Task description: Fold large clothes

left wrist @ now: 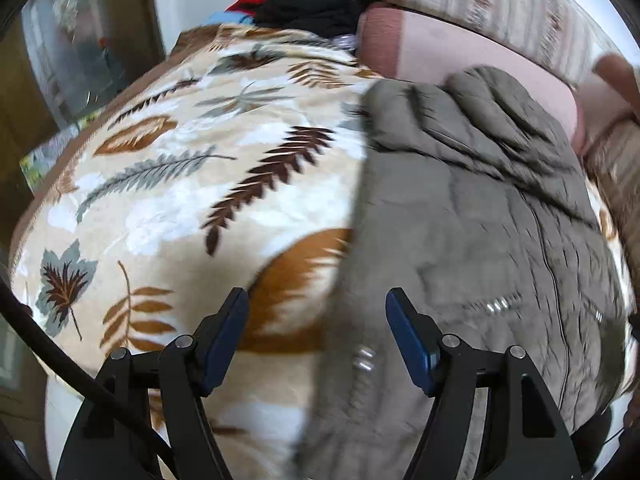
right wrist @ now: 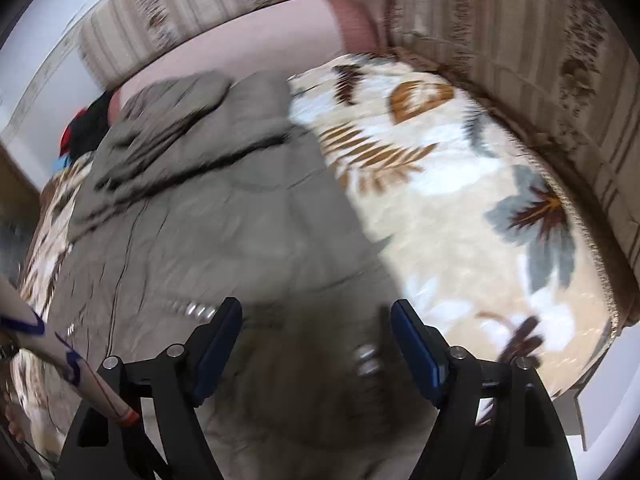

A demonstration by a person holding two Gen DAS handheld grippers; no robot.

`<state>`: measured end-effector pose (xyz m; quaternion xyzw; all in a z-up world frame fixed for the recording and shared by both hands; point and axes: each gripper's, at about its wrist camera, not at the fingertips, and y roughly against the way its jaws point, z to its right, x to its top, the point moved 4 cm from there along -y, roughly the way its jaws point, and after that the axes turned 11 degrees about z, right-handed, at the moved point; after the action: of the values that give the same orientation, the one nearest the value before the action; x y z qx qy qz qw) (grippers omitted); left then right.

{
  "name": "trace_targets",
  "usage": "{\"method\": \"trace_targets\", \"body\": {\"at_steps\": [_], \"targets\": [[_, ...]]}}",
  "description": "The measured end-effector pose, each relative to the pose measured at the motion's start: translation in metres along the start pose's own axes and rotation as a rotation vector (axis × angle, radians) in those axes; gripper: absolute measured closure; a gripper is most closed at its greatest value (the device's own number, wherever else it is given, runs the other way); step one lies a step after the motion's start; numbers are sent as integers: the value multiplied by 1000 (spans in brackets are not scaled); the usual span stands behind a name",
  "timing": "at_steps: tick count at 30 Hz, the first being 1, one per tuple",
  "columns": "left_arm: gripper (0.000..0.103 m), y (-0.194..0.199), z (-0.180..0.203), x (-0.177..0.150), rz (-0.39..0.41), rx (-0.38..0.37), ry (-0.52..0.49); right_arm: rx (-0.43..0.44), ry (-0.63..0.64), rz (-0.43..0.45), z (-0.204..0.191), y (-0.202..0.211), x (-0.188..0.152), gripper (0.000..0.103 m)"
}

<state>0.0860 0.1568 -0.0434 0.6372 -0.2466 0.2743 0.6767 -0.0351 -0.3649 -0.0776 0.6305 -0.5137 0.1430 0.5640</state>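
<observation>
- Jacket (left wrist: 460,208): a grey-brown quilted, padded one, lying spread on the leaf-patterned blanket (left wrist: 180,184) that covers the bed. Expect it to be soft, puffy and fairly light; its smooth shell looks likely to slip between the pads, and the padding will spring back after a fold.
- Where to take hold: pinch a seamed edge or hem, where the fabric is thinner, not the thick quilted middle. The metal snaps (right wrist: 196,309) mark the front opening; avoid closing on them.
- Direction: its long axis runs away from you, from the near end under both grippers to the bunched far end (right wrist: 172,108), which may be a hood or a folded sleeve; blur hides which.
- Left gripper (left wrist: 318,340): jaws wide apart, holding nothing, hovering over the jacket's left edge where it meets the blanket.
- Right gripper (right wrist: 316,344): jaws wide apart, empty, above the jacket's near right part.
- Surroundings: a pink cushion (left wrist: 460,52) and striped sofa back (right wrist: 520,80) lie beyond; a pile of dark and red clothes (left wrist: 308,8) sits at the far corner.
</observation>
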Motion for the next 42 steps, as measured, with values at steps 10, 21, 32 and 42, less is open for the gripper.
{"method": "trace_targets", "body": {"at_steps": [10,21,32,42], "targets": [[30,-57,-28,-28,-219,-281,258,79,-164,-92,46,-30,7,18],[26,-65,0,-49,-271,-558,400,218,-283,-133,56,-58,2,9],[26,-36,21,-80,-327,-815,505,533,-382,-267,48,-52,-25,15],[26,-39,50,-92,-379,-853,455,650,-369,-334,36,-36,-64,36]]}}
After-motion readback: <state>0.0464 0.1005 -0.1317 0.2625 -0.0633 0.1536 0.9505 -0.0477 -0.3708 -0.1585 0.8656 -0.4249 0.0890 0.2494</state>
